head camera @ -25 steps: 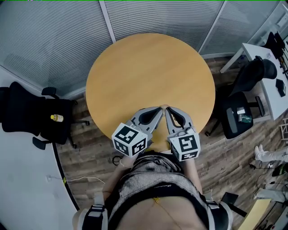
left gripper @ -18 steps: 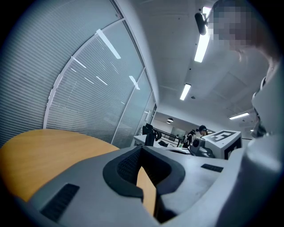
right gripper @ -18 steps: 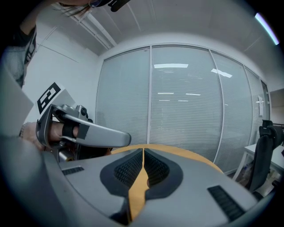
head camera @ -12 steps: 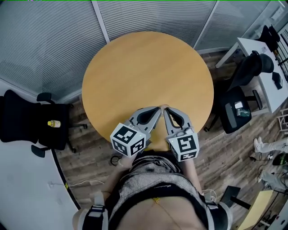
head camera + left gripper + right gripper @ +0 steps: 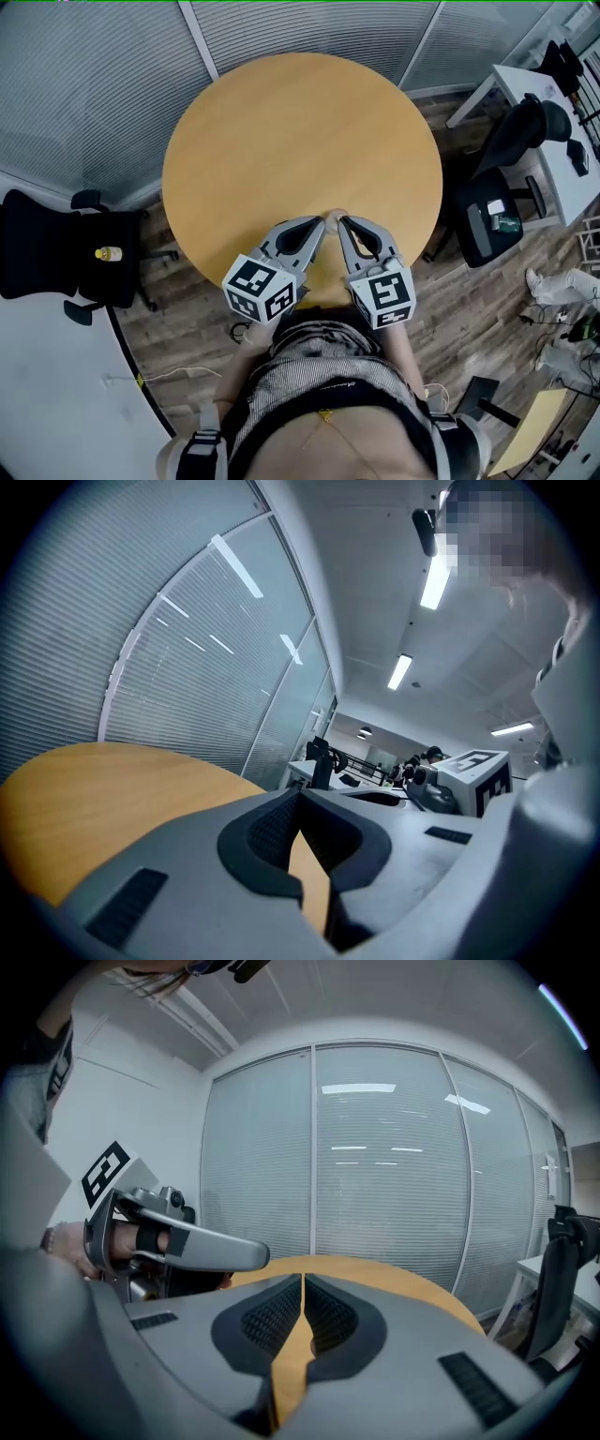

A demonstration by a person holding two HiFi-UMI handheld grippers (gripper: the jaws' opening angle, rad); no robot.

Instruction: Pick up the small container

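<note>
No small container shows on the round wooden table (image 5: 300, 141) in any view. My left gripper (image 5: 322, 222) and right gripper (image 5: 342, 221) lie side by side over the table's near edge, their tips close together and pointing away from me. Both are shut with nothing between the jaws. The left gripper view shows its jaws (image 5: 300, 794) meeting over bare tabletop (image 5: 94, 789), with the right gripper's marker cube (image 5: 473, 772) alongside. In the right gripper view the shut jaws (image 5: 304, 1279) point across the table (image 5: 394, 1274), and the left gripper (image 5: 187, 1246) is at the left.
A black office chair (image 5: 47, 253) at the left carries a small yellow object (image 5: 108, 253). Another black chair (image 5: 497, 225) and a white desk (image 5: 553, 122) stand at the right. Glass walls with blinds (image 5: 94, 84) curve behind the table. Cables lie on the wood floor.
The left gripper has sunk a little and shifted slightly left, so a small gap shows between the two grippers' tips. The head view has drifted; both stay shut.
</note>
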